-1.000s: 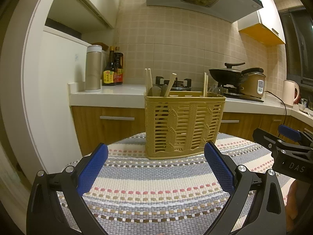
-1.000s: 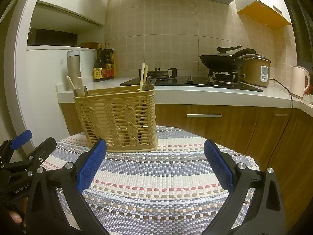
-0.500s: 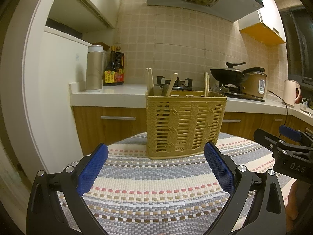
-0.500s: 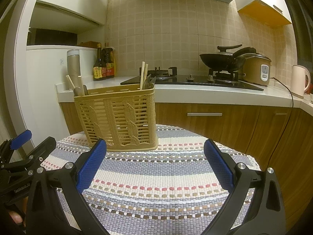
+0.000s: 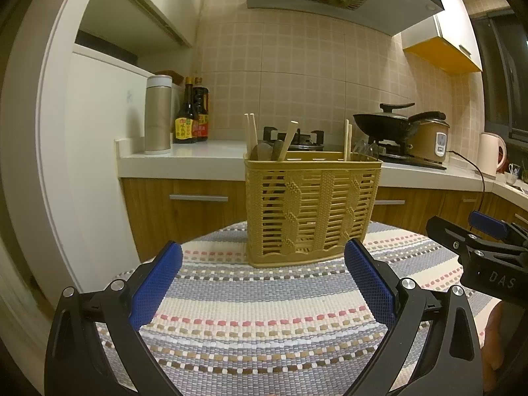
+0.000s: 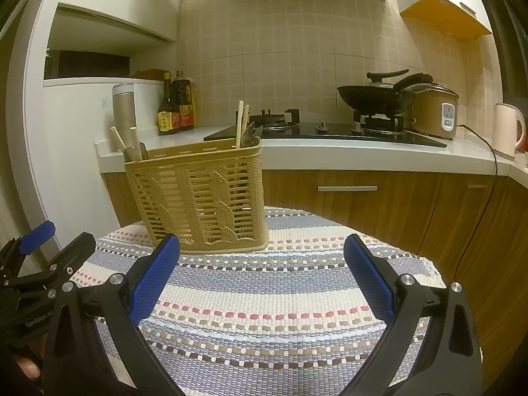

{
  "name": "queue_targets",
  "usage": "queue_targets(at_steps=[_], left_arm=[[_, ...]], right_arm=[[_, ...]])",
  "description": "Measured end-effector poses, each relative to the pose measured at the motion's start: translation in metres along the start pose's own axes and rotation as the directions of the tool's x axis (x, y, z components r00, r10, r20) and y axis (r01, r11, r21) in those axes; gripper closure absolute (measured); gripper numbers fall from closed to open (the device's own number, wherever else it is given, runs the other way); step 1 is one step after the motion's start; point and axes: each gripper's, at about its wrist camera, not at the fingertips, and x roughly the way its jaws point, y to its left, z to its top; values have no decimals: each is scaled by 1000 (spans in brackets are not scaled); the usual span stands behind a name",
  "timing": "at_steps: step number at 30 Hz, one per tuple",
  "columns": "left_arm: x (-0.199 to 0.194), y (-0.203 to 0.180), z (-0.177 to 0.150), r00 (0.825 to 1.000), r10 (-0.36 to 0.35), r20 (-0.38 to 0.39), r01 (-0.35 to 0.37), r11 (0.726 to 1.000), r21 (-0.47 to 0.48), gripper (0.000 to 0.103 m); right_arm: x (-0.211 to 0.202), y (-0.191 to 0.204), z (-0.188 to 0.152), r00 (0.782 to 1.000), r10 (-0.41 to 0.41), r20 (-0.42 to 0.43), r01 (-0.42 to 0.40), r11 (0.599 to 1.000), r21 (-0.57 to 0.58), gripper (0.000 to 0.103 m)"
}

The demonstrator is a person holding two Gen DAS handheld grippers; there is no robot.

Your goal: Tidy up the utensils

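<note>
Both pairs of jaws stand wide apart and hold nothing: I see bare striped cloth between the blue pads of my left gripper point(image 5: 262, 283) and the same between those of my right gripper point(image 6: 262, 279). Dead ahead of the left jaws, centred in their gap and a little beyond the tips, stands the tan utensil basket point(image 5: 312, 209), upright on the round table's woven cloth point(image 5: 264, 323). From the right jaws it lies ahead and off to the left, just past the left pad, so I judge my left gripper the better lined up, though neither is touching it. What the coming move turns on, as I read it, is the long axis of the utensils: the chopsticks point(image 5: 250, 130) at the basket's left end, a second pair point(image 5: 347, 138) toward its right end, and a wooden handle point(image 5: 287, 138) between them all stand near vertical, poking above the rim, while my jaws point level at the basket wall. To take one I would have to come up and over the rim. Dark spoon-like heads point(image 5: 264, 151) sit low beside the left pair; which compartment each is in I cannot tell. No loose utensil lies on the cloth.
</note>
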Motion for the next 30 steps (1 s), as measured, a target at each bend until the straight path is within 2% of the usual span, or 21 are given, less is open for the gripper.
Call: queue_targets(at_steps=[23, 30], left_arm=[[-3, 4, 0, 1000, 16, 12, -16, 1000, -8, 7], [-1, 17, 2, 1000, 23, -6, -23, 997, -73, 7]], right_arm=[[1, -1, 1, 1000, -3, -5, 3, 1000, 3, 8], [0, -1, 1, 1000, -3, -7, 3, 1000, 8, 8]])
